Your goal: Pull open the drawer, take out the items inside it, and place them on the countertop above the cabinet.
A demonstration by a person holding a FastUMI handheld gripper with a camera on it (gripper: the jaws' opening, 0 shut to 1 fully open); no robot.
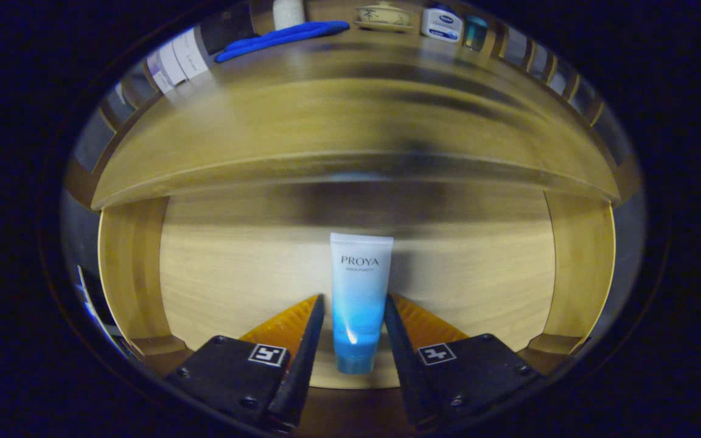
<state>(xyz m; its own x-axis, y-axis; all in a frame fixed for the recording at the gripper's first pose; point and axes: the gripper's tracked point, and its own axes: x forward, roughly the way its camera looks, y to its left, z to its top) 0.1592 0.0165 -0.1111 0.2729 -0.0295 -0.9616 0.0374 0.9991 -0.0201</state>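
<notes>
tube (359, 298): white fading to blue, blue cap | drawer (229, 274): pale wood grain | countertop (350, 115): tan wood | cloth (283, 38): bright blue | jar (441, 24): white, blue label | bowl (384, 15): cream

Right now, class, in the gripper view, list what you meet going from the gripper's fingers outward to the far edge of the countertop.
Gripper, fingers flanking without clearly pressing → tube on the open drawer floor → countertop → blue cloth, lidded dish, white jar.

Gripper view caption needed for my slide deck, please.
Gripper fingers straddle a white-and-blue tube lying in the open wooden drawer, not yet closed on it.
</notes>
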